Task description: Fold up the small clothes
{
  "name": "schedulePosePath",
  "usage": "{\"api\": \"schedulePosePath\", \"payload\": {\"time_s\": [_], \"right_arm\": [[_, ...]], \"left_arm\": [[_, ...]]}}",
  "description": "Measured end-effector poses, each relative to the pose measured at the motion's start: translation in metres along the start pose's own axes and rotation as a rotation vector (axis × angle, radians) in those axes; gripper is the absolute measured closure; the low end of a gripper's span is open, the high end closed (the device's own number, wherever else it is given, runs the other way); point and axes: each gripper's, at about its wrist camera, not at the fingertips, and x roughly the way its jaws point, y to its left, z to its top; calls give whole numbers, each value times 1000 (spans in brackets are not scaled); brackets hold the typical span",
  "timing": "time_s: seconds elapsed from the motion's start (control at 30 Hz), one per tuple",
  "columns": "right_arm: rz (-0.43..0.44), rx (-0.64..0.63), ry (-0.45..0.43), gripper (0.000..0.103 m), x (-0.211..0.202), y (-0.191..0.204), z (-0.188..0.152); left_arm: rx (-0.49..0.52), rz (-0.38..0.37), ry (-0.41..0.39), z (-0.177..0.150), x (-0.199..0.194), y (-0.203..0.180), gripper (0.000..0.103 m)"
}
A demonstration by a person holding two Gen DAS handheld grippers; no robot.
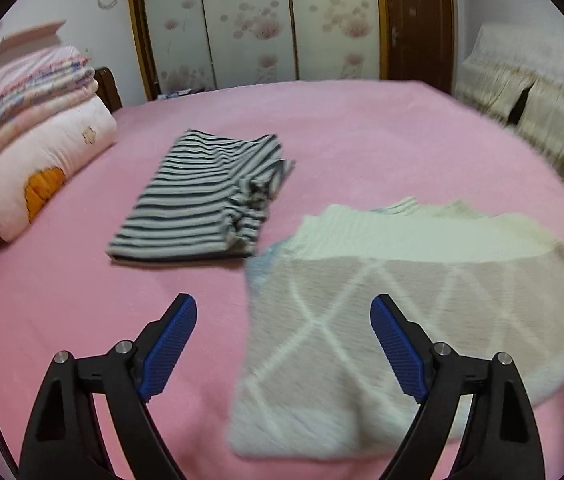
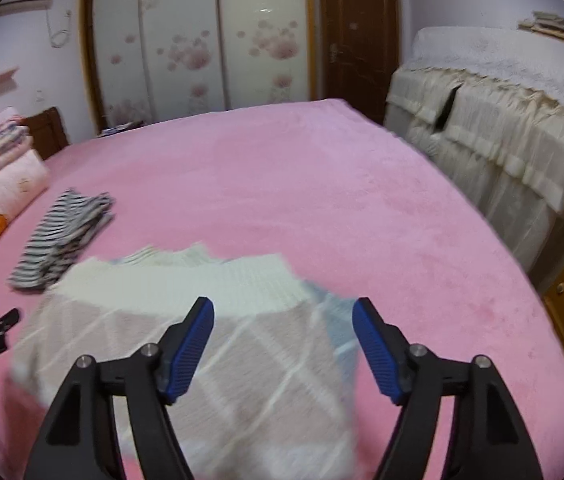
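Motion blur smears the grey sweater [image 1: 421, 340], hiding its exact folds; its near edge is cut off. Diamond-patterned with a cream ribbed band, it lies on the pink bed [image 1: 361, 132], just beside the striped shorts [image 1: 202, 200]. The left gripper [image 1: 283, 312] and right gripper [image 2: 283, 314] both gape, holding nothing.

We found no readable text, label, brand or number in either view; the prints on the wardrobe doors [image 2: 198, 52] and pillow [image 1: 46, 168] were only pictures.
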Motion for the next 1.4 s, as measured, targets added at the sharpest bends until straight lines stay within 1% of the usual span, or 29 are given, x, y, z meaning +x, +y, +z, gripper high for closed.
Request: {"api": "schedulePosePath", "payload": {"time_s": [0.07,0.13,0.2,0.3,0.4,0.43,0.5,0.53,0.6,0.63,0.67,0.73,0.77,0.83,0.87,1.0,1.2,1.4], "right_arm": [[14,-37,19,30,-7,15,-12],[42,-77,33,30,-11,31,-28],[72,-92,53,30,-9,42,-42],[92,-92,120,30,7,52,-61],[82,-75,192,30,28,47,-76],[70,-66,212,30,34,43,-80],[19,-43,246,30,48,26,-88],[3,-27,257,32,52,16,-91],[-9,3,260,37,56,-4,-95],[-9,10,253,46,55,-12,-96],[-11,7,250,54,53,-18,-96],[-15,0,245,60,49,-23,-97],[-21,-6,241,61,47,-24,-97],[-31,-16,234,64,45,-26,-97],[-34,-17,229,64,43,-26,-98],[-40,-18,224,63,47,-27,-98],[-59,-49,231,61,49,-19,-97],[-50,-58,230,61,42,-12,-95]], "left_arm": [[-32,-43,8,-9,-8,-4,15],[-49,-71,22,-21,-9,-10,15],[-45,-72,44,-32,-5,-18,15],[-52,-41,96,-48,10,-21,15],[-89,-24,157,-64,27,-11,15],[-98,-31,164,-67,29,-7,15],[-116,-61,161,-71,32,0,15],[-118,-69,158,-72,33,3,15],[-112,-69,160,-74,35,4,15],[-109,-42,159,-75,35,5,14],[-115,-30,167,-74,38,9,14],[-179,-62,202,-76,46,22,13],[-228,-86,218,-79,50,30,12],[-285,-117,235,-82,55,39,12],[-288,-123,235,-83,55,40,12],[-248,-102,228,-81,55,34,12],[-259,-107,234,-82,56,37,11],[-276,-102,244,-78,48,37,11]]}}
